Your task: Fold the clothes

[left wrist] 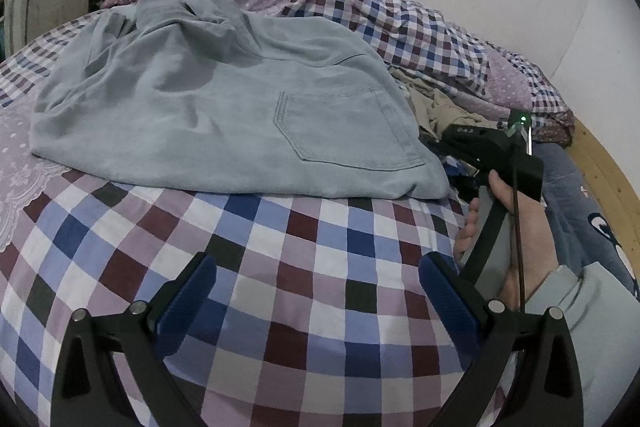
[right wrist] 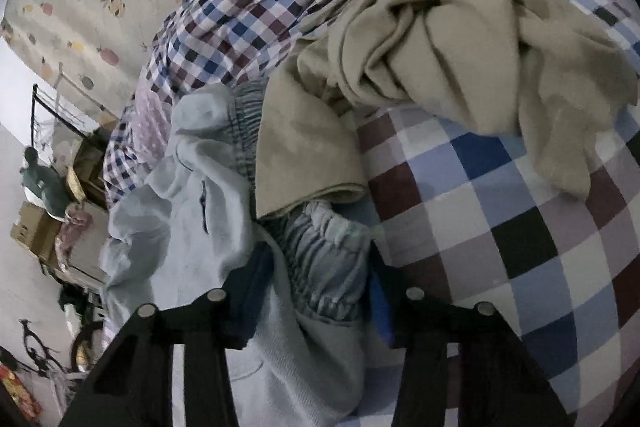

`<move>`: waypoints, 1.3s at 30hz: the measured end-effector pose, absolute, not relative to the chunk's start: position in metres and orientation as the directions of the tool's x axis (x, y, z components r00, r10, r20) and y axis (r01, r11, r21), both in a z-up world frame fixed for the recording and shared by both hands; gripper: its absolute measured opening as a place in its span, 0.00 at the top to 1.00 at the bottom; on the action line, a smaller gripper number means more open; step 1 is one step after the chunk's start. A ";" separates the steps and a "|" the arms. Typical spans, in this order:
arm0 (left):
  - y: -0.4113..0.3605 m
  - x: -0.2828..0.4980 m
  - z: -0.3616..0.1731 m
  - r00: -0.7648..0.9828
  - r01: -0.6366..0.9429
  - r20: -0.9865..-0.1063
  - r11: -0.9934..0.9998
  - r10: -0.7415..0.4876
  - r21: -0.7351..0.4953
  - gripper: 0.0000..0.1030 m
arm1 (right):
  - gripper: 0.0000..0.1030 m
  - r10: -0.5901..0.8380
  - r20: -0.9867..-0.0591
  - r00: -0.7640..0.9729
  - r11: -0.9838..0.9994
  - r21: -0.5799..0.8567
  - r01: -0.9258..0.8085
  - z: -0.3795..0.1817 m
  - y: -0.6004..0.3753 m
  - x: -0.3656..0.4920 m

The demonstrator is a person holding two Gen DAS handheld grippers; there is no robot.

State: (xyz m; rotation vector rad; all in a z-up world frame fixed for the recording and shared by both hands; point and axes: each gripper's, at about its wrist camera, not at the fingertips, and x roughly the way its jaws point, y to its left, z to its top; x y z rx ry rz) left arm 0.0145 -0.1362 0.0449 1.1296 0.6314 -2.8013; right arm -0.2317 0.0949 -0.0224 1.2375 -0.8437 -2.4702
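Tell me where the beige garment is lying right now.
The beige garment lies crumpled on the checkered bedsheet at the upper right of the right wrist view, its edge overlapping the light blue pants.

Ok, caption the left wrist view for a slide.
Open left gripper hovers over the checked bedsheet, facing light blue trousers; right gripper at their edge.

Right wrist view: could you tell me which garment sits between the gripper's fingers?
The light blue jeans, by their gathered elastic waistband; the crumpled beige garment lies farther off.
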 end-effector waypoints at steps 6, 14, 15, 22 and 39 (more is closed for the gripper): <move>-0.136 0.018 0.052 -0.756 0.181 -0.647 -0.916 0.103 -0.358 0.00 | 0.85 -0.475 -0.592 -0.650 -0.802 0.596 0.043 0.000 0.097 -0.213; -0.120 0.031 0.079 -0.841 0.060 -0.526 -0.942 0.131 -0.331 0.00 | 0.87 -0.538 -0.481 -0.692 -0.779 0.598 0.190 0.063 0.092 -0.163; -0.116 0.035 0.084 -0.856 0.036 -0.499 -0.947 0.136 -0.320 0.00 | 0.87 -0.550 -0.468 -0.692 -0.775 0.596 0.213 0.072 0.091 -0.155; -0.092 0.063 0.118 -0.927 -0.117 -0.324 -0.966 0.190 -0.232 0.00 | 0.87 -0.616 -0.452 -0.645 -0.763 0.545 0.348 0.107 0.075 -0.092; -0.054 0.095 0.149 -0.975 -0.159 -0.171 -0.984 0.144 0.079 0.10 | 0.87 -0.670 -0.583 -0.460 -0.708 0.312 0.634 0.177 0.025 0.008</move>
